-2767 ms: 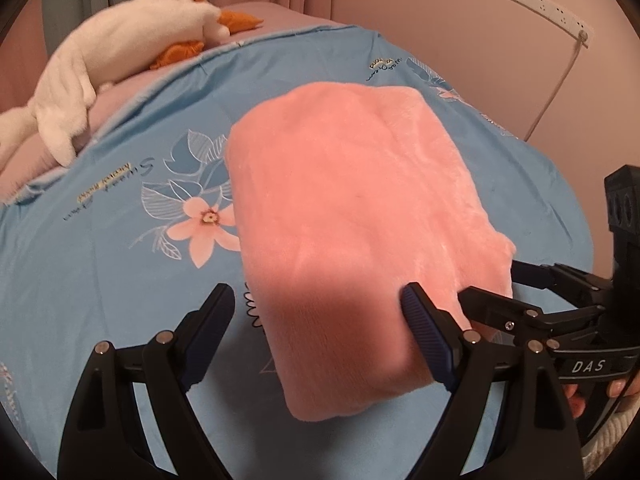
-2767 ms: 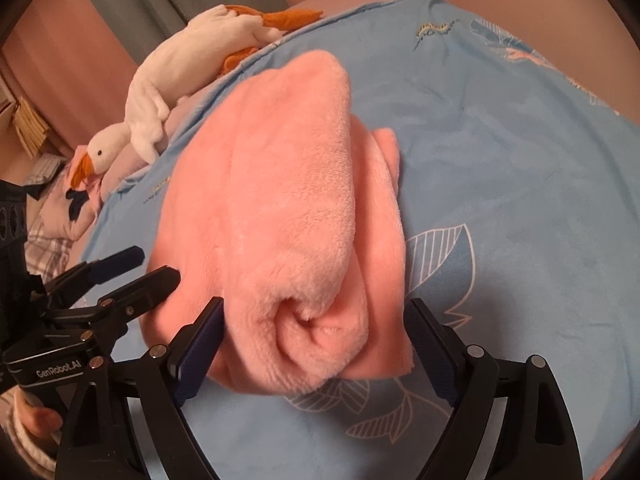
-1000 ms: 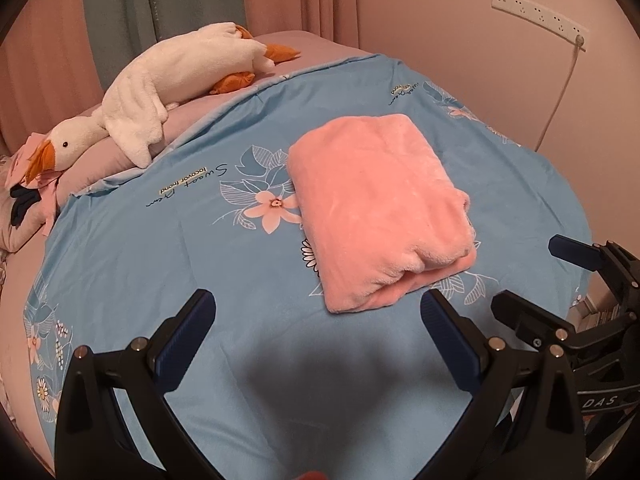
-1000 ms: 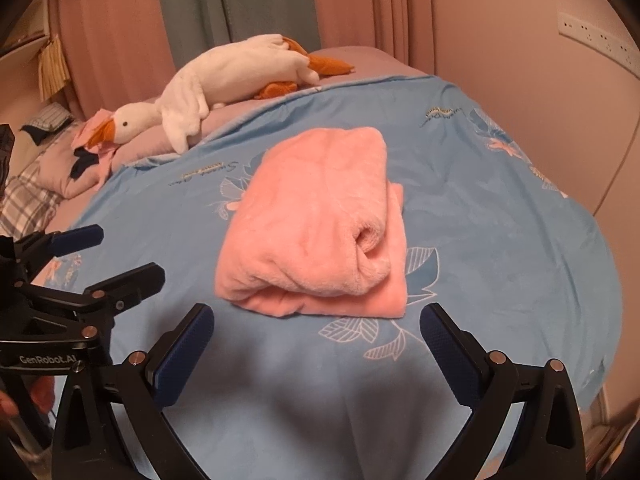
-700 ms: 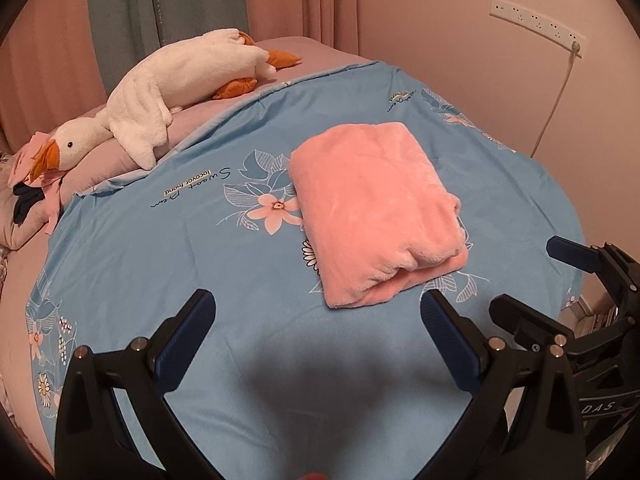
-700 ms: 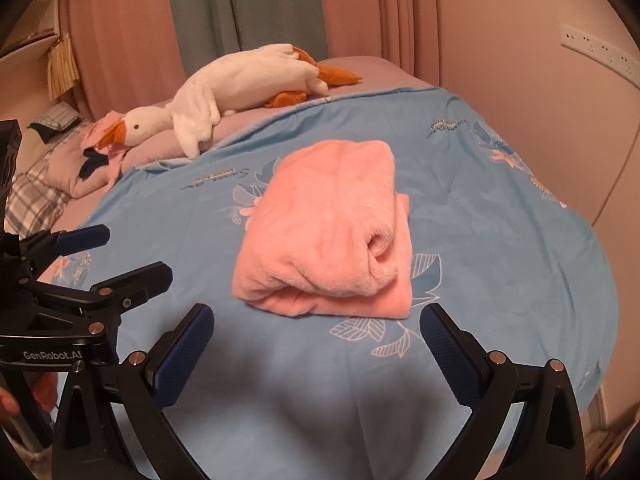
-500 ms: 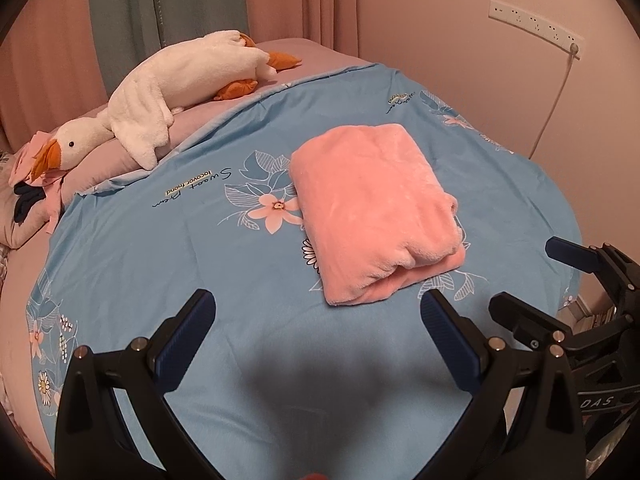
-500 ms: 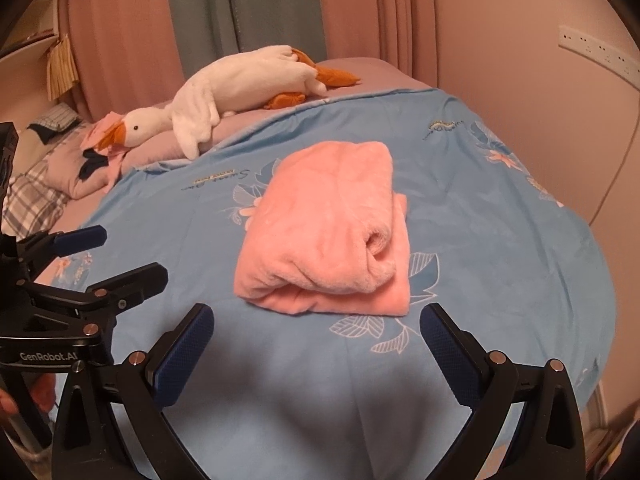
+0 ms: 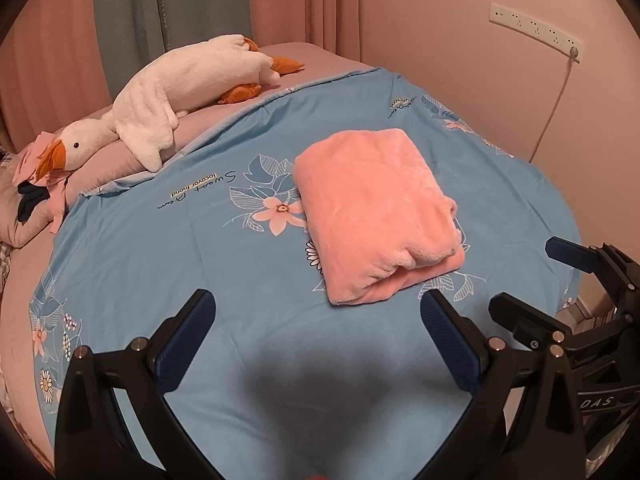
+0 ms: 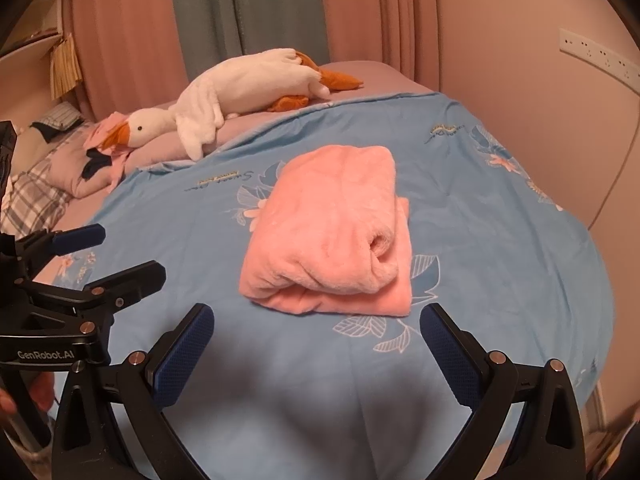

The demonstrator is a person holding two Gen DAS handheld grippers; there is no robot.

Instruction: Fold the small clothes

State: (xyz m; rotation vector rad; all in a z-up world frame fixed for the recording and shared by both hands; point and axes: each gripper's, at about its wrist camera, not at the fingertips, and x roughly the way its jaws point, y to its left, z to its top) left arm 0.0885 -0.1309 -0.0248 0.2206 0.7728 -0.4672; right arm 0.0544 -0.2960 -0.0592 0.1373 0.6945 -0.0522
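Observation:
A pink fleece garment (image 9: 374, 208) lies folded into a thick rectangular bundle on the blue floral bedspread (image 9: 168, 272); it also shows in the right wrist view (image 10: 332, 236), rolled end facing me. My left gripper (image 9: 316, 332) is open and empty, held back from the bundle's near edge. My right gripper (image 10: 316, 338) is open and empty, also short of the bundle. Each gripper shows in the other's view: the right gripper (image 9: 560, 280) at the right edge, the left gripper (image 10: 116, 256) at the left edge.
A white plush goose (image 9: 168, 92) lies along the pillows at the bed's far side. Pink and green curtains hang behind. A wall with a socket strip (image 9: 536, 28) and a cable runs along the bed's right side. The bedspread's right edge drops off near the wall.
Both grippers have pulled back and up from the bundle, which earlier lay between their open fingers. The bundle stays folded on the bed. In the last half second little has moved.

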